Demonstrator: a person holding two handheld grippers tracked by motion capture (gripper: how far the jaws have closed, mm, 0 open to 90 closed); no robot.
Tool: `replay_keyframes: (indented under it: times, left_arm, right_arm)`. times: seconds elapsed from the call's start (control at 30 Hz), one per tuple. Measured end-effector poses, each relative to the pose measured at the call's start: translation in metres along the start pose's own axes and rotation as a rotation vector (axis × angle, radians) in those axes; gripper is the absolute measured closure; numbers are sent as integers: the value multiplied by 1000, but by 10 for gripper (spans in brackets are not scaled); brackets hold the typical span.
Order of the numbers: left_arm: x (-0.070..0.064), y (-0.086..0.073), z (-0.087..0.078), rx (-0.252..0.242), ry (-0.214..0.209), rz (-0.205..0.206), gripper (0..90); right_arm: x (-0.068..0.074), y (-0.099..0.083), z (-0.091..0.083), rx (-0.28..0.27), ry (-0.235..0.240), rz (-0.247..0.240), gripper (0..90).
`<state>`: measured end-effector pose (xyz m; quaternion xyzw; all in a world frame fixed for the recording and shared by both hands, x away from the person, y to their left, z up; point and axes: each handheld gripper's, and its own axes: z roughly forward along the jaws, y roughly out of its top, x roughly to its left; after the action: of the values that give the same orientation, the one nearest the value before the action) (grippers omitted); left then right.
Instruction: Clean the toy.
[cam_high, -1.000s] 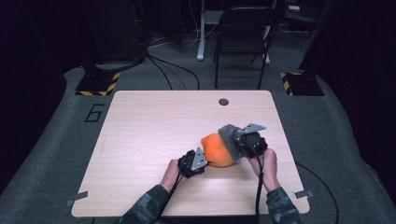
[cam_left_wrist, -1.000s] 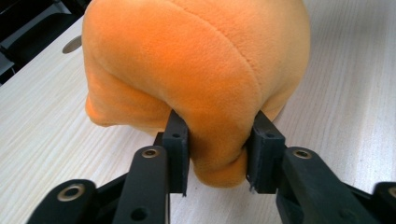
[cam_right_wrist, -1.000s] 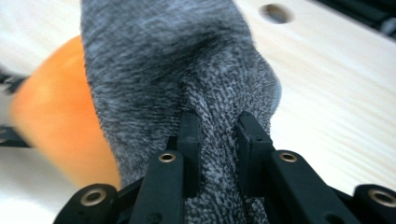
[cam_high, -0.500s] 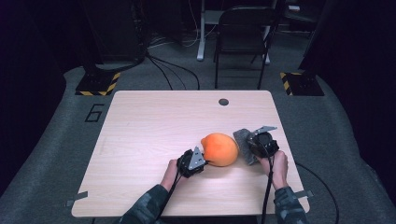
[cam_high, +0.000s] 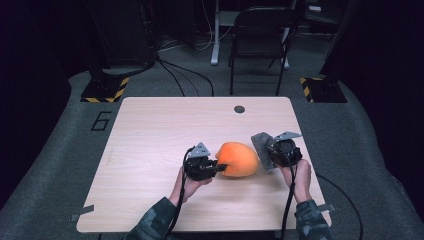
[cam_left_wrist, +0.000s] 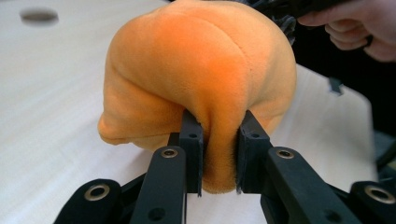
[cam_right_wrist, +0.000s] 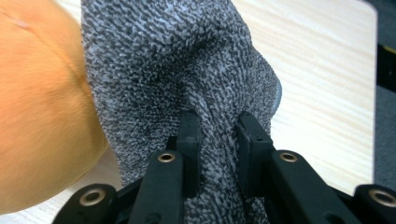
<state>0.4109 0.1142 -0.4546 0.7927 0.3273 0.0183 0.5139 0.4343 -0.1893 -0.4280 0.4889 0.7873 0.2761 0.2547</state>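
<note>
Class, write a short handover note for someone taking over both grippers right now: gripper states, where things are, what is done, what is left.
Left gripper: shut on a fold of the orange plush toy, which rests on the table.
Right gripper: shut on the grey knitted cloth, held just right of the toy.
Done: both things gripped, the cloth beside the toy.
Left: probably to part them further or set them down; keep both grips firm.

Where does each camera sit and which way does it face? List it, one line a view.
High view: above the person's side, facing forward and down on the table; both forearms show.
Left gripper view: rides the left tool, its jaws pinching the orange plush.
Right gripper view: rides the right tool, jaws pinching grey cloth.
Shared: all show the plush.
</note>
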Motion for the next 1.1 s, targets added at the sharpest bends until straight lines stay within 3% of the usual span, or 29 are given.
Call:
replay_keyframes:
  times: [0.13, 0.3, 0.37, 0.47, 0.67, 0.8, 0.87, 1.1]
  left_arm:
    - [9, -1, -1, 16, -62, -119, 761]
    - [25, -13, 11, 39, -81, -204, 759]
    - [29, -15, 12, 37, -87, -217, 759]
    - [29, -14, 11, 37, -71, -199, 757]
    - [26, -14, 12, 26, -72, -212, 754]
    - [24, -15, 13, 32, -66, -204, 754]
    - [25, -16, 13, 29, -74, -209, 754]
    - [22, -15, 15, 33, -67, -181, 752]
  right_arm:
    - [4, 5, -9, -27, 2, -7, 738]
    - [16, 13, -20, -47, 5, -45, 738]
    - [24, 17, -26, -59, 15, -66, 738]
    - [43, 24, -35, -88, 54, -97, 738]
    - [96, 32, -44, -93, 105, -230, 736]
    - [119, 28, -29, -64, 81, -298, 735]
    - [120, 26, -25, -63, 63, -302, 736]
    - [94, 23, -20, -31, 69, -242, 735]
